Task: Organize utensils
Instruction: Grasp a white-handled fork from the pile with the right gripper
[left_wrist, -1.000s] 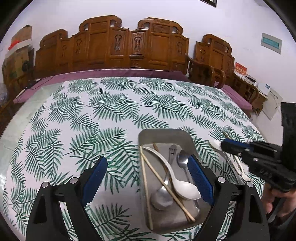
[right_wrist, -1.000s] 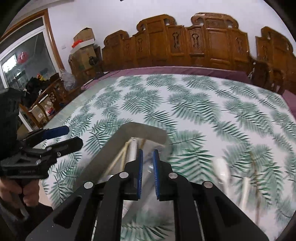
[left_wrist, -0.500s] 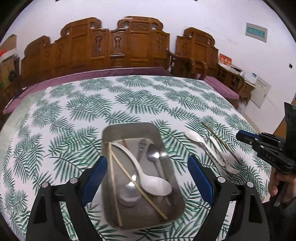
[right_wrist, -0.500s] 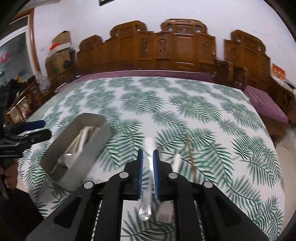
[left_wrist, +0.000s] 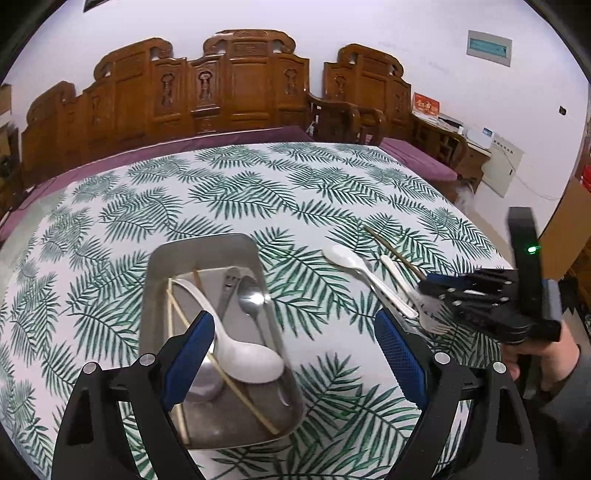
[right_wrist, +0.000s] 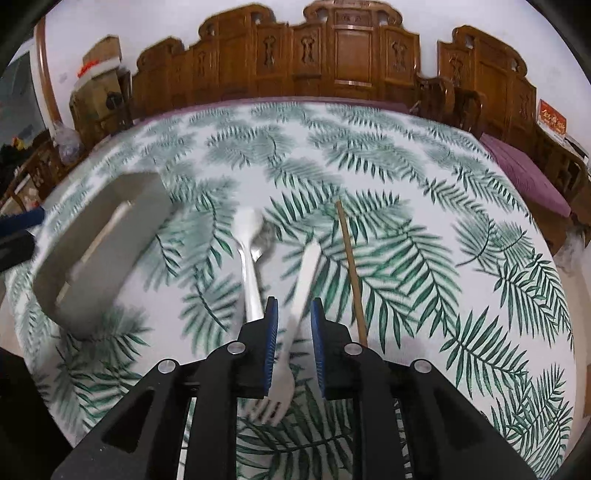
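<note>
A metal tray (left_wrist: 201, 246) on the leaf-print table holds a white spoon (left_wrist: 246, 357), metal spoons and chopsticks. It also shows at the left in the right wrist view (right_wrist: 146, 192). My left gripper (left_wrist: 293, 352) is wide open and empty, just above the tray's near end. On the cloth to the right lie a white spoon (right_wrist: 248, 236), a white fork (right_wrist: 304, 275) and a wooden chopstick (right_wrist: 351, 266). My right gripper (right_wrist: 293, 314) is slightly open, its blue pads on either side of the white fork's handle and just above it.
Carved wooden chairs (left_wrist: 240, 88) line the far side of the table. Cardboard boxes (right_wrist: 98, 62) stand at the back left in the right wrist view. The table's right edge (left_wrist: 480, 229) is close to the loose utensils.
My right gripper swung from over the tray to the loose utensils and opened slightly over the white fork. My left gripper drifted to the left relative to the table and stayed open.
</note>
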